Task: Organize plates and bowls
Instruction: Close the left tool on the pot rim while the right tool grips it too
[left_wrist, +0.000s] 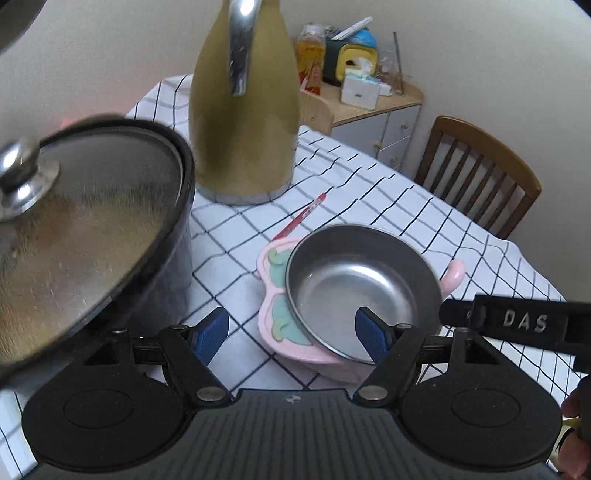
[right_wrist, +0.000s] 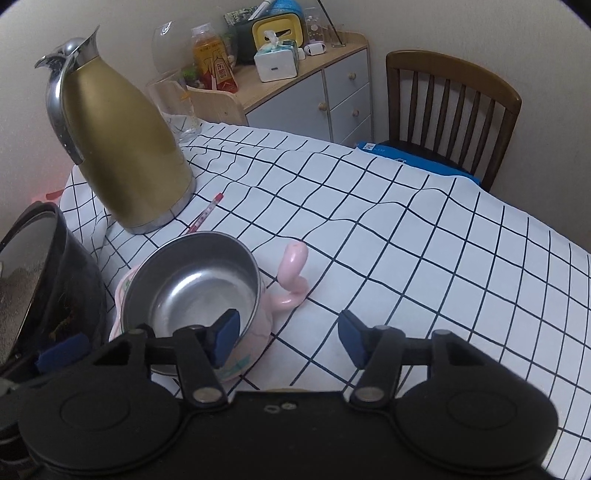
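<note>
A steel bowl (left_wrist: 364, 284) sits on top of a pink plate (left_wrist: 277, 295) with green patches on the checked tablecloth. It also shows in the right wrist view as the steel bowl (right_wrist: 195, 284) on the pink plate (right_wrist: 255, 332), with a pink curled handle (right_wrist: 291, 273) beside it. My left gripper (left_wrist: 291, 332) is open and empty just in front of the plate; its right fingertip overlaps the bowl's near rim. My right gripper (right_wrist: 288, 336) is open and empty, its left finger at the bowl's right rim.
A black pot with a glass lid (left_wrist: 85, 229) stands close on the left. A gold thermos jug (right_wrist: 118, 147) and a red pen (right_wrist: 207, 214) lie behind the bowl. A wooden chair (right_wrist: 450, 110) and a cluttered cabinet (right_wrist: 303, 85) stand beyond the table (right_wrist: 424, 240).
</note>
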